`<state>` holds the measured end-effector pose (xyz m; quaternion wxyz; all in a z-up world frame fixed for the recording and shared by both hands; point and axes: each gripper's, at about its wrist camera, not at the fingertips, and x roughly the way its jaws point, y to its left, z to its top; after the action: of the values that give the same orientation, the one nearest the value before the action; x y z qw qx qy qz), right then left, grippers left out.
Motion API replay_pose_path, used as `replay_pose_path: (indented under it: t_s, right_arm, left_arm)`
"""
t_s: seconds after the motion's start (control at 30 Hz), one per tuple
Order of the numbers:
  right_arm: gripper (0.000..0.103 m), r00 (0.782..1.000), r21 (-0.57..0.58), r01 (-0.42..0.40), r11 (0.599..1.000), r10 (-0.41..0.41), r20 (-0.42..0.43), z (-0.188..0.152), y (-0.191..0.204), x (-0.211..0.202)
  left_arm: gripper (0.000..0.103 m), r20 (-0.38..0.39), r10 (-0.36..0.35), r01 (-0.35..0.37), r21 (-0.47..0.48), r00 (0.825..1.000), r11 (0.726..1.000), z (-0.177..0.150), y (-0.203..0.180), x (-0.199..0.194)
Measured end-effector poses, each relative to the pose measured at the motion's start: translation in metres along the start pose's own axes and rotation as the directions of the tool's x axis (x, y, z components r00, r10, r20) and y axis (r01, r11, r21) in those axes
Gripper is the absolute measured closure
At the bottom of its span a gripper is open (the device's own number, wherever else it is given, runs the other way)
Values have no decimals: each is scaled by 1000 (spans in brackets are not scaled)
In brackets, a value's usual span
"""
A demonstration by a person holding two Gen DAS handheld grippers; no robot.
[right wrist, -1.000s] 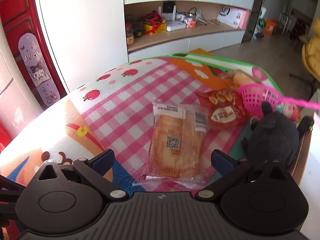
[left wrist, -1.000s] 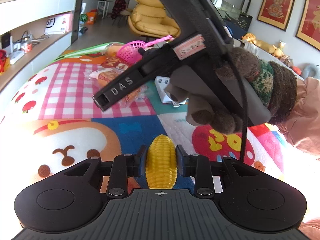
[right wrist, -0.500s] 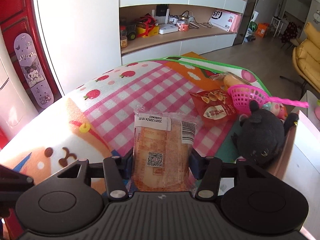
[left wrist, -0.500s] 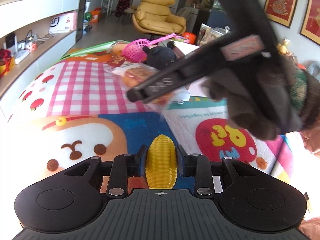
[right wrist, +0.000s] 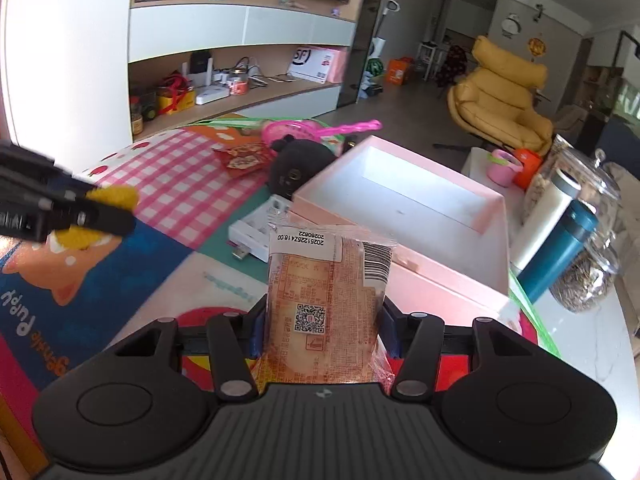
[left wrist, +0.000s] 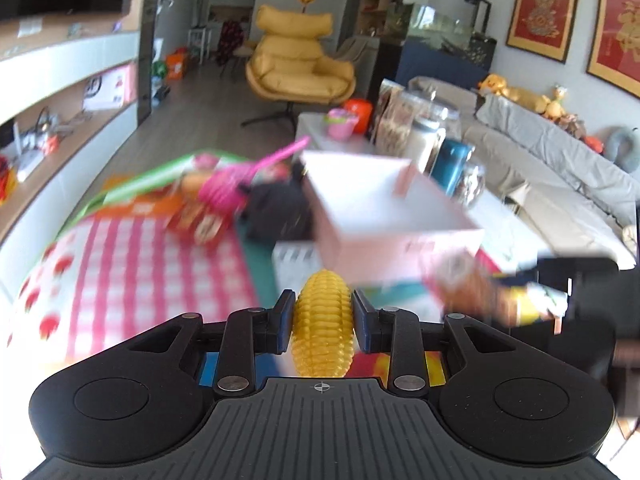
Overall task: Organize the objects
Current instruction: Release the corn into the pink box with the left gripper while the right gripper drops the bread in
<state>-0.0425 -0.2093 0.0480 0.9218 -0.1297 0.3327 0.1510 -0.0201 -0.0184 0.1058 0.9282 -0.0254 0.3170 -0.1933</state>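
Note:
My left gripper is shut on a yellow toy corn cob, held above the colourful play mat. My right gripper is shut on a clear-wrapped orange snack packet, held upright just in front of an open pink box with a white inside. The pink box shows blurred in the left wrist view, ahead of the corn. The left gripper with the corn shows at the left of the right wrist view; the right gripper with the packet shows blurred in the left wrist view.
A black plush toy, a red snack bag, a pink toy basket and a white flat device lie on the mat. Glass jars and a teal tumbler stand right of the box.
My right gripper closed on the snack packet, lifted it and carried it right to the pink box. My left gripper, still holding the corn, swung toward the box too.

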Motion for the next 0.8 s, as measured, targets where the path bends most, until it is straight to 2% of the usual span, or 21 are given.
replay_pose_path:
  t_s: [0.07, 0.13, 0.17, 0.27, 0.3, 0.4, 0.47, 0.6, 0.7, 0.8]
  right_arm:
    - [50, 1000, 32, 2, 999, -2, 0, -8, -10, 1]
    - [50, 1000, 54, -6, 999, 5, 5, -14, -16, 0]
    - [50, 1000, 65, -10, 998, 10, 11, -16, -18, -1]
    - [50, 1000, 89, -10, 996, 8, 29, -16, -21, -6]
    - [50, 999, 95, -6, 996, 3, 37, -16, -25, -9]
    - [50, 998, 118, -4, 993, -3, 58, -12, -36, -15]
    - [50, 998, 136, -3, 991, -7, 70, -3, -45, -13]
    - [50, 992, 191, 15, 981, -38, 118, 36, -69, -4]
    - [49, 986, 189, 81, 979, -107, 129, 80, -83, 22]
    - [19, 977, 186, 164, 969, -186, 109, 106, -87, 52]
  left_arm:
    - [69, 40, -42, 44, -42, 998, 998, 30, -13, 23]
    - [68, 73, -111, 118, -101, 991, 988, 55, -23, 56]
    - [65, 77, -114, 121, -98, 991, 988, 64, -29, 76]
    - [67, 21, -4, 5, -42, 1000, 999, 67, -44, 133]
    - [67, 27, -5, 6, -42, 1000, 999, 65, -43, 139]
    - [67, 78, -62, 67, -72, 995, 995, 55, -30, 131]
    - [67, 117, -73, 83, -86, 990, 993, 47, -16, 111]
    - [67, 174, 17, 2, -110, 985, 994, 21, 19, 71]
    - [67, 113, 70, -50, -167, 991, 985, 8, 43, 65]
    - [67, 51, 88, -77, -185, 995, 980, -5, 57, 65]
